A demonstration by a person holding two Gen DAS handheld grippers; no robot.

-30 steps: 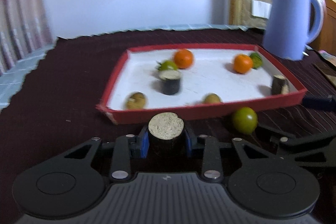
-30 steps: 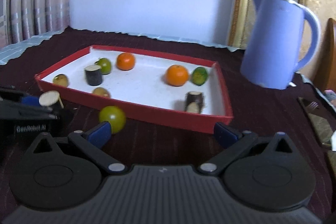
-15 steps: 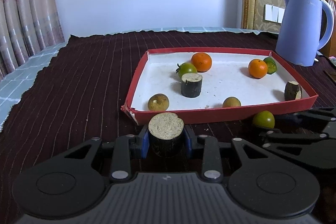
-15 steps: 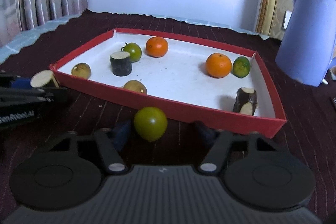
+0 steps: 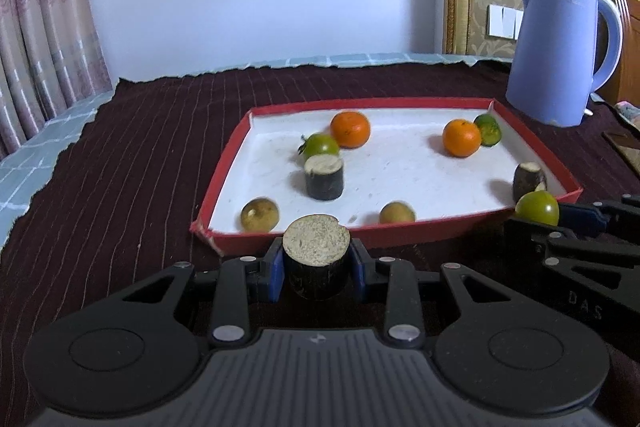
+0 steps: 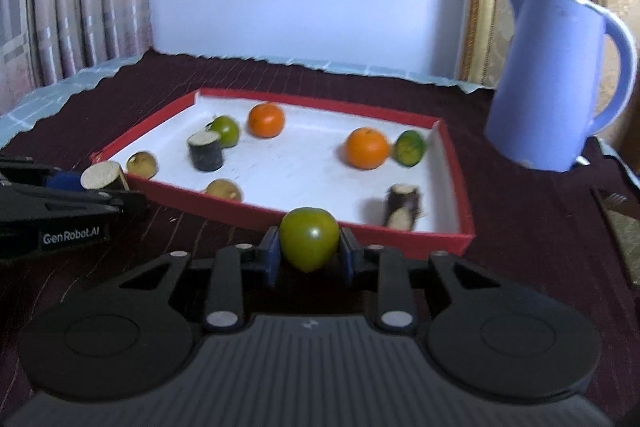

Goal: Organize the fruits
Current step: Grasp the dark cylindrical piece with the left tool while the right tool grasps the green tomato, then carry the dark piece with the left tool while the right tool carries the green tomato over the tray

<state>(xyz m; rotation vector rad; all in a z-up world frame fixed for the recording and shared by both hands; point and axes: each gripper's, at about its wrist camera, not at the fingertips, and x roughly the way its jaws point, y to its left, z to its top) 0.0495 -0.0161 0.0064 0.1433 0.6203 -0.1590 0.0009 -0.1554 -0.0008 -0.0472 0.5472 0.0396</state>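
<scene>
My left gripper [image 5: 316, 273] is shut on a dark cane piece with a pale cut top [image 5: 316, 245], held just in front of the red-rimmed tray [image 5: 400, 230]. The jaws of my right gripper [image 6: 308, 254] are closing, and its blue pads press on a green tomato [image 6: 309, 241] before the tray's near wall [image 6: 224, 203]. In the left wrist view the same tomato [image 5: 537, 207] shows at the right. Inside the tray lie two oranges [image 5: 349, 129] [image 5: 461, 137], a green tomato [image 5: 320, 145], a green citrus [image 5: 488, 129], two yellowish fruits and two more cane pieces.
A blue kettle [image 5: 560, 51] stands behind the tray's right corner. The table carries a dark striped cloth [image 5: 120, 167], its edge ragged at the left and back. Curtains hang at the far left. A utensil lies at the right edge in the right wrist view.
My right gripper went from wide open to shut around the green tomato, which has left the cloth. The left gripper still holds its cane piece.
</scene>
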